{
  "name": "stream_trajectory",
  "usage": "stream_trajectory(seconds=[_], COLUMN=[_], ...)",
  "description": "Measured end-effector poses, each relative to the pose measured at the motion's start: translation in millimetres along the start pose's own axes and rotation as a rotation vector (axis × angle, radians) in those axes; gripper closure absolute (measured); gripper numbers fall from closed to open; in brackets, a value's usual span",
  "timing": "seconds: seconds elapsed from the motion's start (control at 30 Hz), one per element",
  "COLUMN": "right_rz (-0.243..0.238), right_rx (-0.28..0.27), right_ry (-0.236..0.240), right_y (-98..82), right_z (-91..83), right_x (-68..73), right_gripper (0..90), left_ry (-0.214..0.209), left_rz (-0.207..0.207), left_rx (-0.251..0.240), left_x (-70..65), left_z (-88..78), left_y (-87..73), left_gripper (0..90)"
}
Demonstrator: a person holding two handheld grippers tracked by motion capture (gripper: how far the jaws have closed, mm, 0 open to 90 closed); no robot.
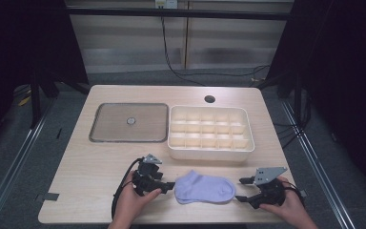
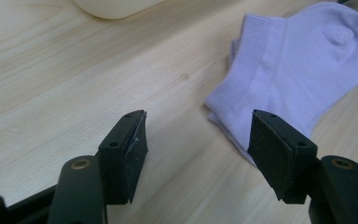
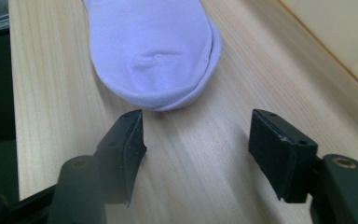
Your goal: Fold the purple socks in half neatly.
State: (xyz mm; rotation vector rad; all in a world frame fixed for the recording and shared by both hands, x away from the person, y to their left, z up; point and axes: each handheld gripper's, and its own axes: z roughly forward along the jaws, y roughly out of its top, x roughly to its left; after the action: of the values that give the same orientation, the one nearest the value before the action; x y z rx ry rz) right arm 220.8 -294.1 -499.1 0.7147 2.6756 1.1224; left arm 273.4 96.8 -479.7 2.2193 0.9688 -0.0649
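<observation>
Two grippers flank a lilac sock (image 1: 205, 187) lying flat low in the centre of the high view, on the pale wooden desk (image 1: 100, 162). The left gripper (image 1: 168, 184) sits just beside the sock's cuff end with its jaws spread and nothing between them; the right gripper (image 1: 240, 189) sits just off the toe end, jaws likewise apart and empty. Above the sock in the frame stands a cream divided tray (image 1: 211, 151), and a flat grey lid (image 1: 128, 122) lies to the tray's left. Judging by its look, the sock is light, soft and limp, so it will sag and fold when lifted. Its ribbed cuff (image 2: 254, 56) and rounded toe (image 3: 158, 88) look like the best places to pinch, catching both layers of fabric.
</observation>
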Motion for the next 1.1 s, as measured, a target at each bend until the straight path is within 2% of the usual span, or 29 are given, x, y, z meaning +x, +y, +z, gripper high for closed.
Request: stream_trajectory(seconds=[0.07, 0.13, 0.23, 0.37, 0.4, 0.43, 0.47, 0.6, 0.63, 0.67, 0.7, 0.73, 0.9, 0.97, 1.1], right_rz=[0.006, 0.028, 0.033, 0.029, 0.025, 0.025, 0.017, 0.002, 0.005, 0.005, -0.009, 0.001, 0.007, -0.001, 0.006], right_rx=[-0.002, 0.018, 0.014, 0.011, 0.026, 0.026, 0.037, 0.057, 0.067, 0.067, 0.073, 0.077, 0.077, 0.075, 0.07], right_ry=[0.004, 0.004, 0.008, 0.006, 0.007, 0.007, 0.002, 0.001, 0.005, 0.005, 0.003, 0.009, 0.017, 0.014, 0.026], right_y=[0.6, 1.6, 1.5, 2.1, 2.5, 2.5, 2.5, 3.3, 4.3, 4.3, 5.6, 6.0, 7.1, 8.0, 8.8], right_z=[-0.1, -0.8, -2.8, -5.0, -5.5, -5.5, -5.7, -4.5, -4.1, -4.1, -3.7, -3.3, -1.8, -0.9, 0.8], right_x=[0.3, -0.2, -0.8, -0.3, 0.4, 0.4, 1.2, 3.2, 4.8, 4.8, 5.2, 5.8, 5.7, 5.8, 5.6], right_gripper=[38.9, 44.9, 52.0, 59.1, 66.6, 66.6, 71.1, 77.7, 81.5, 81.5, 85.2, 86.0, 88.1, 88.5, 88.6], left_ry=[-0.009, -0.009, -0.003, -0.004, -0.008, -0.011, -0.016, -0.02, -0.025, -0.028, -0.026, -0.031, -0.025, -0.032, -0.029], left_rz=[0.001, -0.003, -0.006, -0.011, -0.006, -0.005, 0.0, -0.001, -0.012, -0.013, -0.014, -0.027, -0.027, -0.006, 0.001], left_rx=[0.018, 0.02, 0.031, 0.04, 0.045, 0.052, 0.062, 0.082, 0.074, 0.077, 0.083, 0.086, 0.113, 0.118, 0.128], left_x=[-1.2, -3.2, -5.0, -7.1, -7.7, -8.4, -10.1, -12.2, -12.9, -12.9, -13.3, -14.3, -17.5, -18.8, -24.0], left_z=[1.4, 2.9, 3.7, 4.1, 4.2, 4.4, 5.3, 7.5, 8.4, 8.8, 9.1, 10.7, 15.3, 17.0, 20.0], left_y=[1.5, 2.6, 4.6, 6.6, 7.3, 8.0, 8.7, 8.9, 8.7, 8.8, 9.0, 9.3, 9.8, 10.2, 12.4], left_gripper=[37.4, 37.4, 37.4, 37.6, 37.8, 37.8, 38.3, 40.5, 41.2, 41.2, 41.6, 42.1, 44.7, 44.9, 45.5])
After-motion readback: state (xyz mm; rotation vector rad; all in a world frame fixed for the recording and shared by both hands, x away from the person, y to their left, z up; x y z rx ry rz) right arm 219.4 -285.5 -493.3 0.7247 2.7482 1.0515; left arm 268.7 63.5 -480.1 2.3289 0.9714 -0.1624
